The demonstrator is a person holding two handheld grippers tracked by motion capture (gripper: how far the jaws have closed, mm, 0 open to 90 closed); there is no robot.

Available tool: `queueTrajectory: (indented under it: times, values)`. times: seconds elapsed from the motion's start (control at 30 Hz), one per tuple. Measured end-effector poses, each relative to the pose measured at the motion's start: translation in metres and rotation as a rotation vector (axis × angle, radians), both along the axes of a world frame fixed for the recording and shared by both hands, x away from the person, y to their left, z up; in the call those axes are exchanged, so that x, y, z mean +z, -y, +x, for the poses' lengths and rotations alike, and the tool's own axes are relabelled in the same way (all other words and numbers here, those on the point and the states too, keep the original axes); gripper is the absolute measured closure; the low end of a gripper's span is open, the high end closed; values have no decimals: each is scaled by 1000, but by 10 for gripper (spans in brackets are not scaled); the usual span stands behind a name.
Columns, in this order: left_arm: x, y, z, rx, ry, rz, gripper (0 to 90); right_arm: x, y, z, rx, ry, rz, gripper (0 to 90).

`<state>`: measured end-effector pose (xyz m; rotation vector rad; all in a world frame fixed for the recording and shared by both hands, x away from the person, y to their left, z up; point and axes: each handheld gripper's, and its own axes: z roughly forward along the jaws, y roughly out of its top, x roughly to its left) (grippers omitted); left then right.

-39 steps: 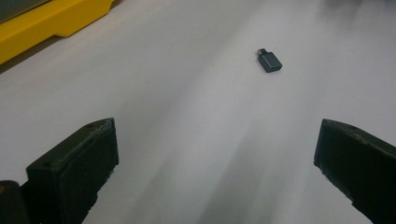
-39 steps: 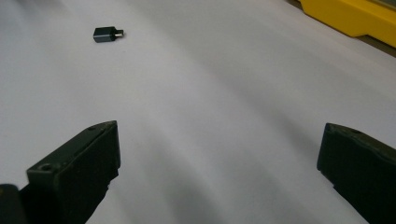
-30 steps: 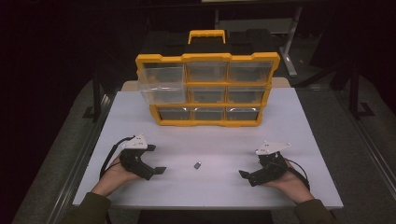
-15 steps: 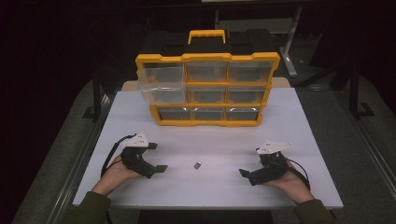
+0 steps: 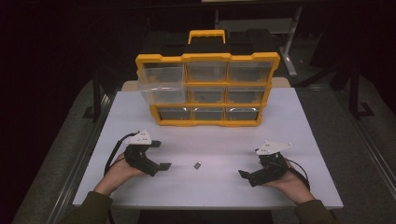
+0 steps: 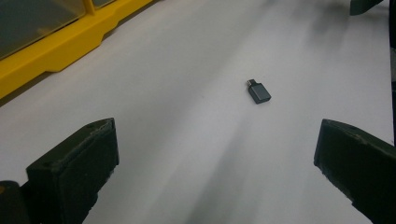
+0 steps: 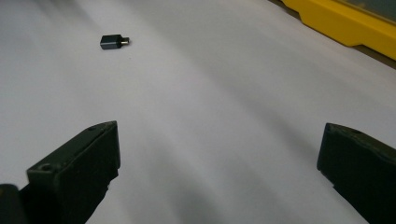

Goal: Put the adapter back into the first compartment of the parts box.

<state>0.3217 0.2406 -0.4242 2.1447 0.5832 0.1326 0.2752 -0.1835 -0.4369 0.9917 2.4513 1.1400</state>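
Observation:
A small dark grey adapter [image 5: 198, 164] with a short metal plug lies flat on the white table [image 5: 205, 135], between the two grippers. My left gripper [image 5: 159, 155] rests near the table's front left, held in a hand, jaws wide open and empty; the adapter [image 6: 258, 91] lies ahead of it, slightly right. My right gripper [image 5: 250, 176] rests at the front right, also open and empty, with the adapter [image 7: 113, 41] far ahead to its left. A yellow organiser [image 5: 208, 88] with clear drawers stands at the back; its top-left drawer [image 5: 161, 84] is pulled out.
The organiser's yellow base [image 6: 60, 51] runs along the far left in the left gripper view, and the same yellow base [image 7: 345, 25] crosses the top right in the right gripper view. Dark floor and metal frame legs [image 5: 95, 93] surround the table.

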Motion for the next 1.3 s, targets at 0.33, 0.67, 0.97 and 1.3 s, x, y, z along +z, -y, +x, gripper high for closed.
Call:
queueTrajectory:
  times: [0.33,0.67,0.97,1.3]
  values:
    - [3,6,2,0,7,-11,0,0,-1,0,5,-3,2,0]
    - [4,12,3,-10,6,-6,0,-1,-1,0,7,-6,6,0]
    - [6,20,5,-17,6,-5,0,0,-2,0,13,-10,5,0]
    - [7,30,7,-21,6,-5,0,0,-1,0,13,-11,7,0]
